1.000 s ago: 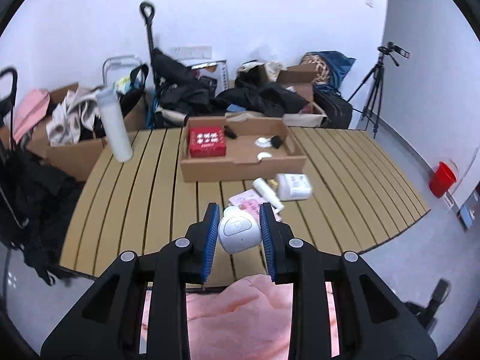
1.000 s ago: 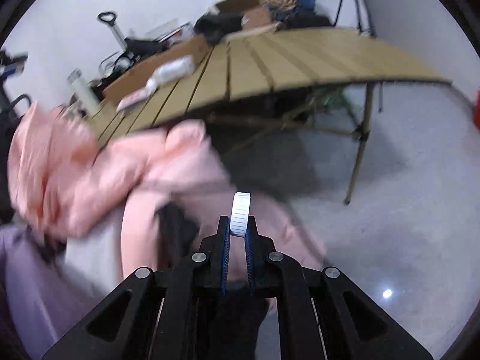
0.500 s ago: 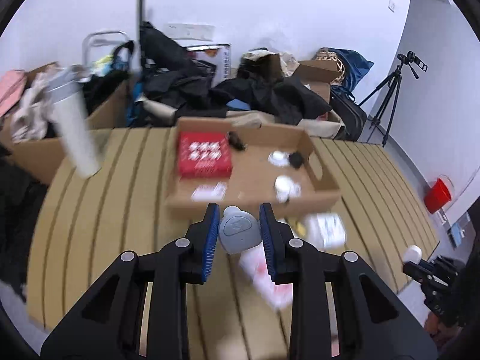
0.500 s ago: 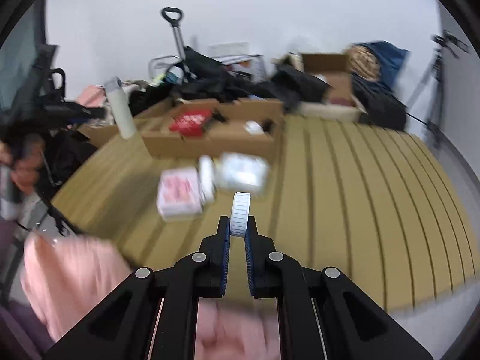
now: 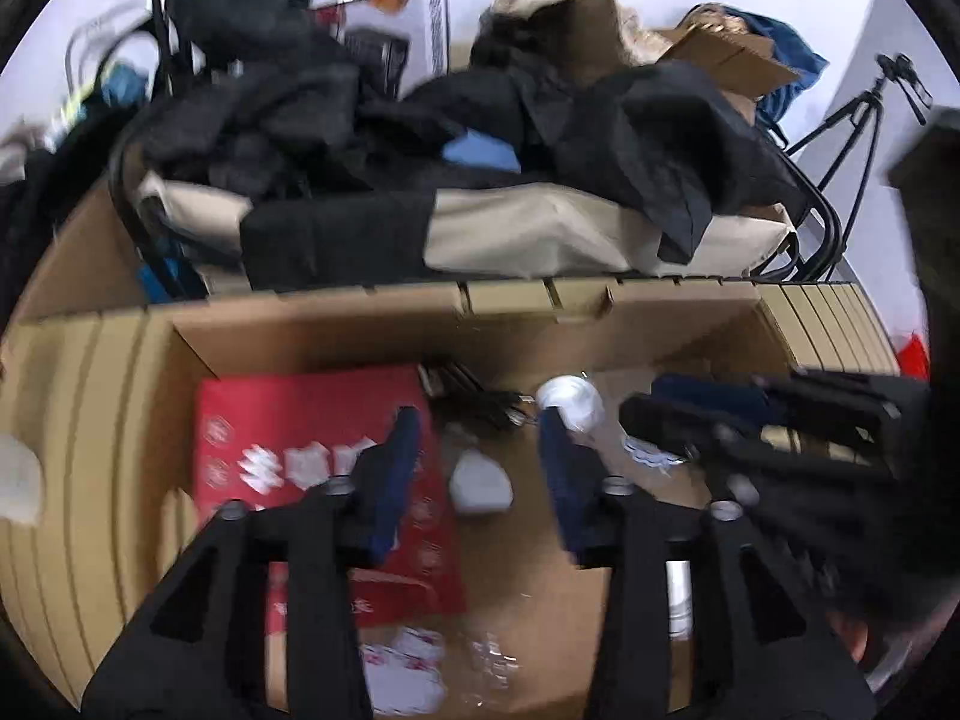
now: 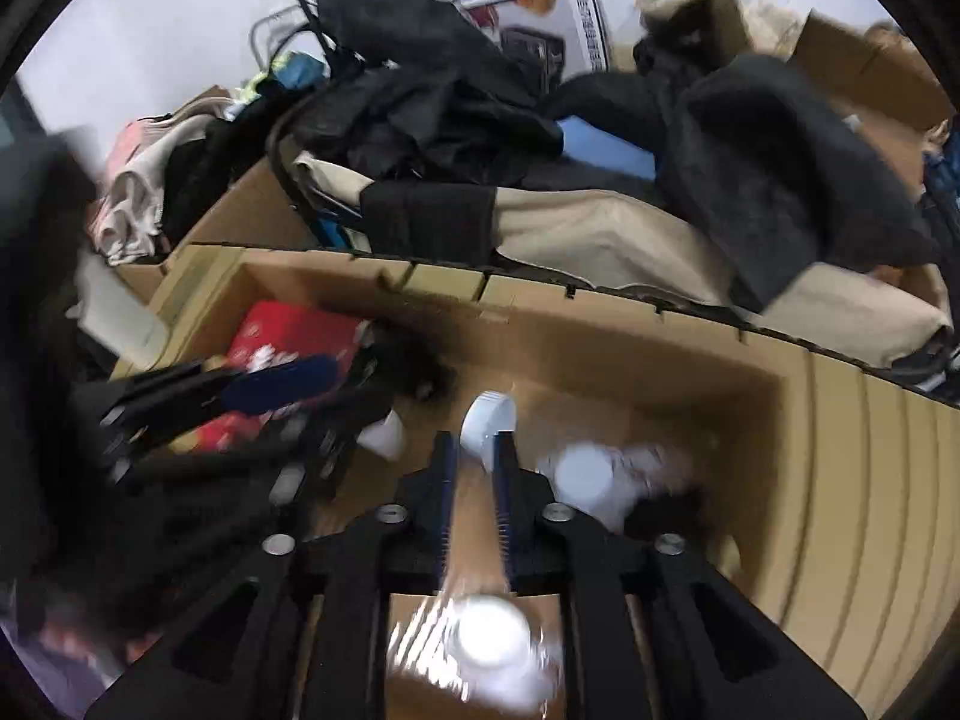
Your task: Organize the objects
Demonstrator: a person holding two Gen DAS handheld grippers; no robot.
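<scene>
A shallow cardboard box lies on the slatted wooden table, with a red packet at its left. My left gripper hangs open over the box; the white rounded object lies loose on the box floor between its fingers. My right gripper is shut on a small white disc just above the box floor. The right gripper also shows in the left wrist view, and the left gripper shows in the right wrist view.
A small black item and white caps lie in the box. A white bottle lies at its near edge. Piles of dark clothes and cardboard boxes stand behind the table. A tripod stands far right.
Both grippers moved forward and down over the cardboard box. My left gripper opened and let go of the white rounded object, which now lies in the box. The right gripper still holds the disc.
</scene>
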